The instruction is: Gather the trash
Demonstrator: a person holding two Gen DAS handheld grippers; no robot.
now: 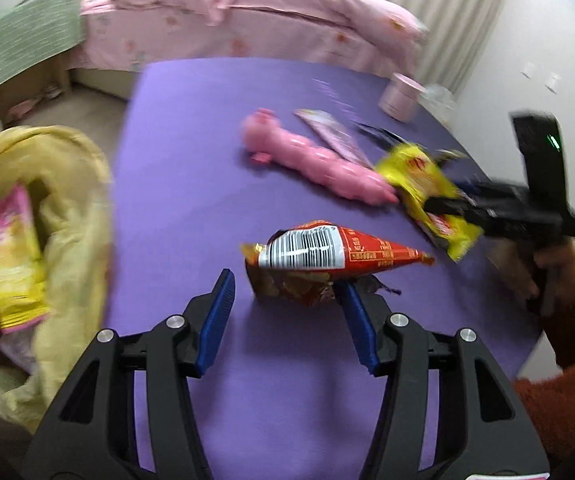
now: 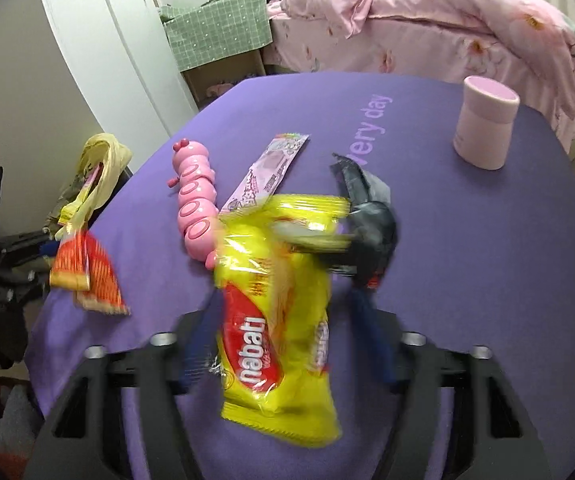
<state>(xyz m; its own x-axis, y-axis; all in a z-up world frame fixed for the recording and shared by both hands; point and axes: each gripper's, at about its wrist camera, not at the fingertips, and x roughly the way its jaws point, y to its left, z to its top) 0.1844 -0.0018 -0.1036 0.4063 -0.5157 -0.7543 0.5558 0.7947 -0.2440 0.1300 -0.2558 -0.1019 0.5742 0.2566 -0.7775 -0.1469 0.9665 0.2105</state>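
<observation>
The yellow wrapper (image 2: 275, 320) reads "nabati" in white on a red oval; the smaller print beneath is too blurred to read. It lies between the blurred blue fingers (image 2: 371, 336) of the right tool (image 2: 283, 340), which stand partly open; whether the pads press on it I cannot tell. From the left wrist view, the right tool (image 1: 447, 204) carries this wrapper (image 1: 431, 196) just above the purple table (image 1: 191, 152), held by a hand (image 1: 555, 276) in a rust-coloured sleeve.

The red snack bag (image 1: 319, 264) shows a white barcode panel and small yellow lettering I cannot make out. It rests on the table, its right corner touching one blue pad of the left tool (image 1: 287, 300), whose jaws stand about half open with nothing clamped.

Pale lettering on the table (image 2: 487, 260) reads "very day", its start hidden by a dark crumpled wrapper (image 2: 367, 216). A lilac sachet (image 2: 271, 168) carries print too small to read, beside a pink caterpillar toy (image 2: 195, 192). A pink cylinder (image 2: 485, 128) stands upright near the far edge.

Off the left edge hangs a pale yellow bag (image 1: 59, 184) with a pink-and-yellow packet (image 1: 15, 256) inside, partly cut off.
</observation>
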